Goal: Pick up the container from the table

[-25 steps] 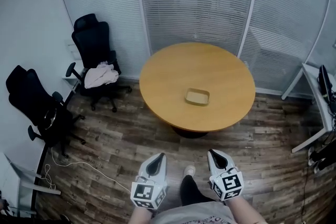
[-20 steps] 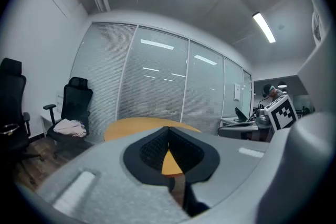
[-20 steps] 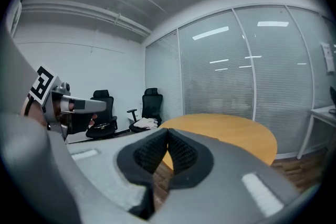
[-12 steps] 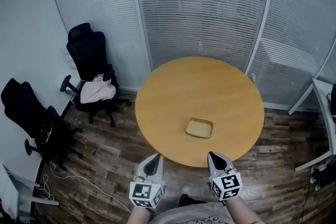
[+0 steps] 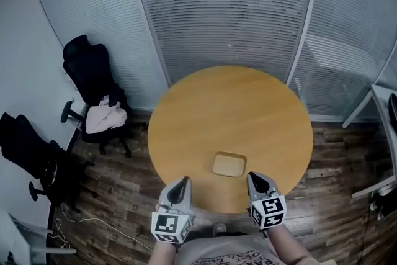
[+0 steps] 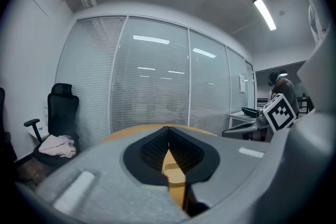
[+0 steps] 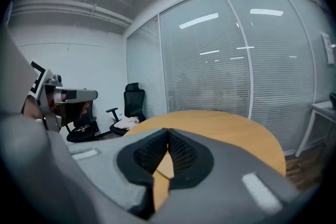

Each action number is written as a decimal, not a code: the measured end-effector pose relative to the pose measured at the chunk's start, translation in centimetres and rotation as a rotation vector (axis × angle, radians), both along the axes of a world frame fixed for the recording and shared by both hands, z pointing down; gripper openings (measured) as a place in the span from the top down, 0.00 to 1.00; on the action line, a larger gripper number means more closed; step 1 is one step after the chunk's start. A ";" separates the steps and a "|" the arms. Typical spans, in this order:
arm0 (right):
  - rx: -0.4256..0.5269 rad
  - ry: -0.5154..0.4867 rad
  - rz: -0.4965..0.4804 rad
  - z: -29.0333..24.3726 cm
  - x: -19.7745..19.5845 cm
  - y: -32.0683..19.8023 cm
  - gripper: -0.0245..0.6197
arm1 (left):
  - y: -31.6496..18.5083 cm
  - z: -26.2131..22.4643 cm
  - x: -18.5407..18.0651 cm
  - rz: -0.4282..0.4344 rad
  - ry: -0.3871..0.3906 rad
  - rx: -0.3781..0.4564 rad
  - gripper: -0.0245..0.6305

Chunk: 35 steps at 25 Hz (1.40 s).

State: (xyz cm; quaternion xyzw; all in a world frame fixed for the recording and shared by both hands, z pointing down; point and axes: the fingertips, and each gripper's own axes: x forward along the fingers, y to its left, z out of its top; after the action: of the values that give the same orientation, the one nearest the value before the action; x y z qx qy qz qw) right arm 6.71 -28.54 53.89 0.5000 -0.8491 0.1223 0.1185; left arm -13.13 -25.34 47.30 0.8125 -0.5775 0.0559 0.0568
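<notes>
Your left tool [image 5: 183, 182] is closed all the way, black ribbed pads [image 6: 152, 147] meeting at the tips, nothing held. Your right tool [image 5: 253, 176] is the same: pads [image 7: 184, 152] together, empty. In the head view both tools sit side by side at the bottom, marker cubes toward you, tips pointing forward over the near rim of the bench [image 5: 229, 102].

The container [image 5: 229, 164], a shallow tan rectangular tray, lies flat on the bench near that rim. It is just ahead of the tool tips and between them, closer to your right tool. Neither tool touches it. It is the only thing on the round wooden bench top.

Left of the bench stands a black office chair [image 5: 87, 65] with a pale cloth [image 5: 102, 118] heaped on its seat. A second black chair [image 5: 28, 143] is further left, by the white wall. Behind the bench runs a glass partition [image 5: 217, 3] with closed blinds. The floor [image 5: 118, 180] is dark wood plank, with a white cable [image 5: 93, 220] lying on it at lower left. The corner of a white desk [image 5: 383, 102] shows at the right edge.
</notes>
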 end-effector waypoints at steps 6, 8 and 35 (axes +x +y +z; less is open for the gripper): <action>-0.115 0.011 0.063 3.3 0.9 -2.0 0.96 | -3.9 1.4 1.0 0.049 0.000 -0.042 0.95; -0.134 0.008 0.084 3.7 1.0 -2.6 0.96 | -5.2 1.8 1.3 0.078 0.002 -0.054 0.95; -0.629 0.182 0.247 19.6 2.1 -11.3 0.78 | -20.6 8.2 4.4 0.444 -0.014 -0.131 0.95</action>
State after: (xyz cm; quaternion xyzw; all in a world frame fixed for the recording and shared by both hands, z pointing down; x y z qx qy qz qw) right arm 8.80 -39.85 73.53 0.5467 -0.6889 0.3463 0.3264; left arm -8.72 -45.93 55.51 0.9139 -0.3799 0.1099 0.0917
